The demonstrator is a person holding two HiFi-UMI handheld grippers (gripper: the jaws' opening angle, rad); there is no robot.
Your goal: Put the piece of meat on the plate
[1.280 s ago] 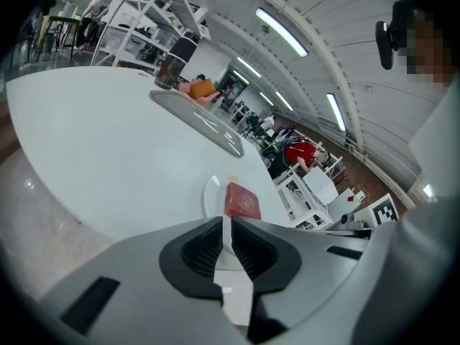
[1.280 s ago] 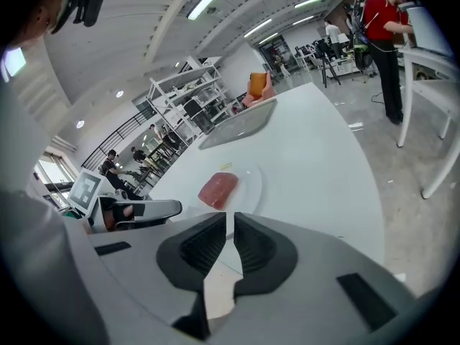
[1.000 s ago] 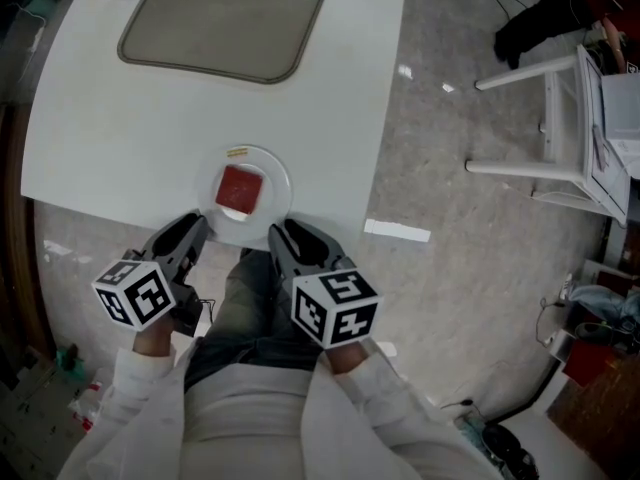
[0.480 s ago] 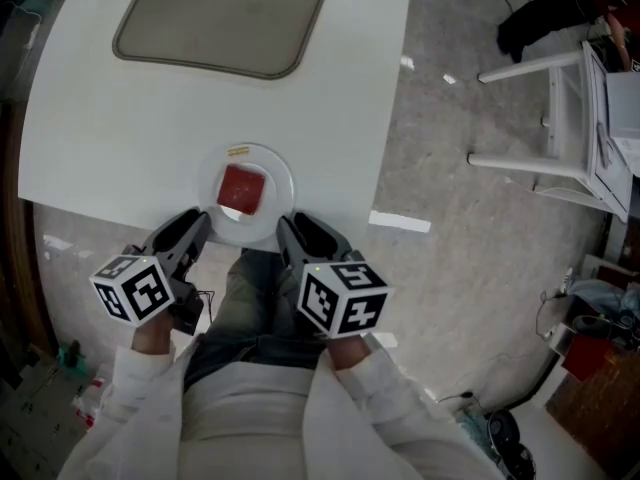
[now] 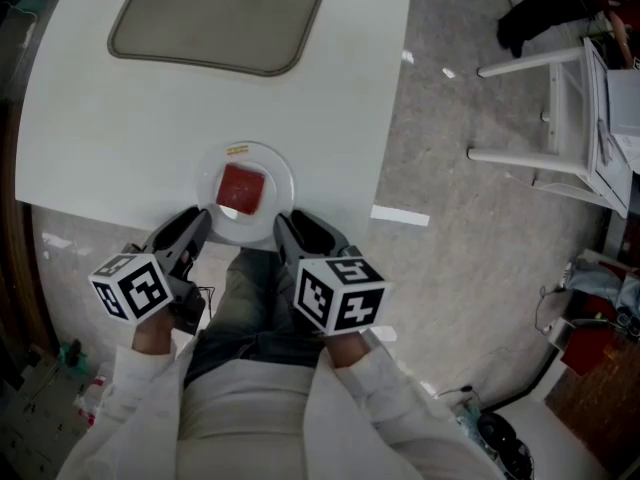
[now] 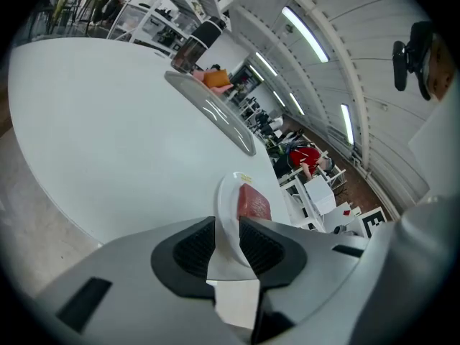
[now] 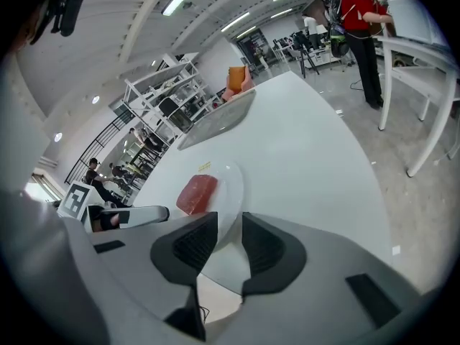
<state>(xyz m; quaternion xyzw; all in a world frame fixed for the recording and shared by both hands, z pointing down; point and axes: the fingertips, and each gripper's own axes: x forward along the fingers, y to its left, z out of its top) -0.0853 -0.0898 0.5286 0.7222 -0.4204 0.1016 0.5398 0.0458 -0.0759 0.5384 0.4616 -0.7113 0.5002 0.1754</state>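
**Task item.** The piece of meat (image 5: 240, 189), a red square slab, lies flat on the plate (image 5: 206, 182), near its centre. The plate is white and round. It stands on the white surface (image 5: 100, 118) close to that surface's lower edge, left of the middle of the head view. A small yellowish scrap (image 5: 238, 151) sits on the plate's upper rim.

**Left claw.** The left claw (image 5: 190, 226) is at the lower left of the plate, over the edge of the surface, with its tips just beside the rim. In the left gripper view the left claw (image 6: 228, 227) stands with a narrow gap between its jaws and nothing held. The plate (image 6: 225, 192) and the meat (image 6: 253, 203) show beyond the gap.

**Right claw.** The right claw (image 5: 288, 230) is at the lower right of the plate, likewise just beside the rim. In the right gripper view the right claw (image 7: 230, 225) is narrowly parted and empty. The plate (image 7: 231, 184) and the meat (image 7: 197, 192) lie ahead of it.

**Other items.** A grey tray (image 5: 215, 18) with rounded corners occupies the upper left of the head view, well apart from the plate. A white frame (image 5: 545, 118) stands on the floor at the right.
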